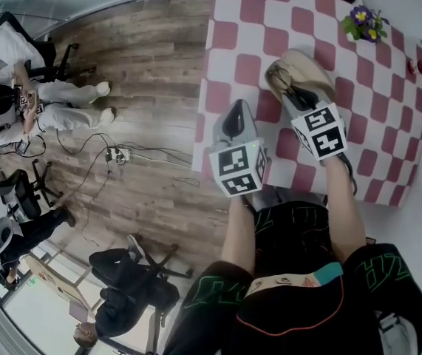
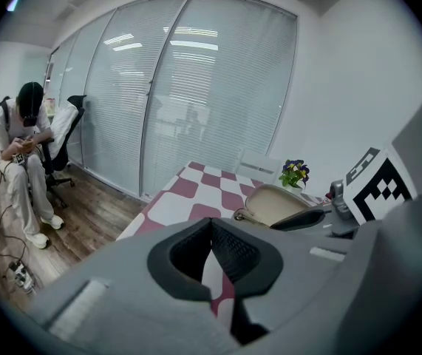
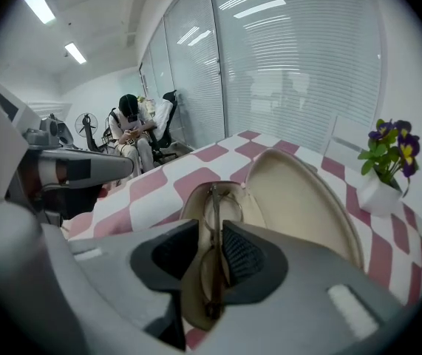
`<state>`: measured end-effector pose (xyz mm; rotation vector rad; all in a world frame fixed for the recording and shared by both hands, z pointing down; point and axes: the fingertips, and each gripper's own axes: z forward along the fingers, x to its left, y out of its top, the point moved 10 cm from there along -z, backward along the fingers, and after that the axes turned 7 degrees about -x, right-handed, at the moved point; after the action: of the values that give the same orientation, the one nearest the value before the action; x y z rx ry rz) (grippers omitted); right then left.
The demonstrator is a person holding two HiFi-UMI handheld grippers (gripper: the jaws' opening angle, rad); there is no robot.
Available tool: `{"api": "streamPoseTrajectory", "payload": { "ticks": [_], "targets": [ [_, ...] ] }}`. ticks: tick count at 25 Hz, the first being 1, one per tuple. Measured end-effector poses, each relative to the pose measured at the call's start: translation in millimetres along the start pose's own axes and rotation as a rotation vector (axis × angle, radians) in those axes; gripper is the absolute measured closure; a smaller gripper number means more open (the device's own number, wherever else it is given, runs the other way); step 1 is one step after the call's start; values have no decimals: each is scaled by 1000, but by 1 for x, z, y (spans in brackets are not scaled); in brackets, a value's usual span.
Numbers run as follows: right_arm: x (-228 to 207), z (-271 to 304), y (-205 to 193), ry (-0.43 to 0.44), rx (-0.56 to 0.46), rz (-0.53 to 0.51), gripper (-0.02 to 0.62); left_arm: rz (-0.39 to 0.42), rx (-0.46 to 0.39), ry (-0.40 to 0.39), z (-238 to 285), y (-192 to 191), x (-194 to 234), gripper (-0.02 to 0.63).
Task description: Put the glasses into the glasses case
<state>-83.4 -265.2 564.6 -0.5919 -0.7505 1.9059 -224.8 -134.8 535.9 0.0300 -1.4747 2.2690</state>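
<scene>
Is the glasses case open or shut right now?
Open: the glasses case has its lid swung back, beige lining exposed, and the glasses lie in its lower half.

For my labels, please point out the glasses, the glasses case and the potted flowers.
glasses (image 3: 213,220): right gripper view, on the frame.
glasses case (image 3: 299,198): right gripper view, inside the open lid.
potted flowers (image 3: 401,146): right gripper view, on a purple bloom.

No legible words, brands or numbers anywhere. Only black-and-white square marker patterns, on the left gripper's cube (image 1: 239,170) and, toward two o'clock from it, the right gripper's cube (image 1: 320,130).
</scene>
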Motion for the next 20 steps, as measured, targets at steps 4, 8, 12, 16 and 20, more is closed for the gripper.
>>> {"api": "streamPoseTrajectory", "payload": {
  "ticks": [4,8,12,16,20],
  "targets": [
    [0,-14,10,-19,-49,-12,486,-6,-9,-1,-10,6,-4,597],
    [-2,-21,10,-38,-95,-24,486,-9,-22,1,-14,2,-10,597],
    [-3,-33,12,-58,-119,-25,486,-9,-35,-3,-24,7,-13,597],
    [-7,-43,12,-81,-148,-17,486,2,-48,-4,-29,10,-18,597],
    [-11,-55,12,-87,-196,-11,486,11,-75,-18,-34,12,-29,597]
  ]
}}
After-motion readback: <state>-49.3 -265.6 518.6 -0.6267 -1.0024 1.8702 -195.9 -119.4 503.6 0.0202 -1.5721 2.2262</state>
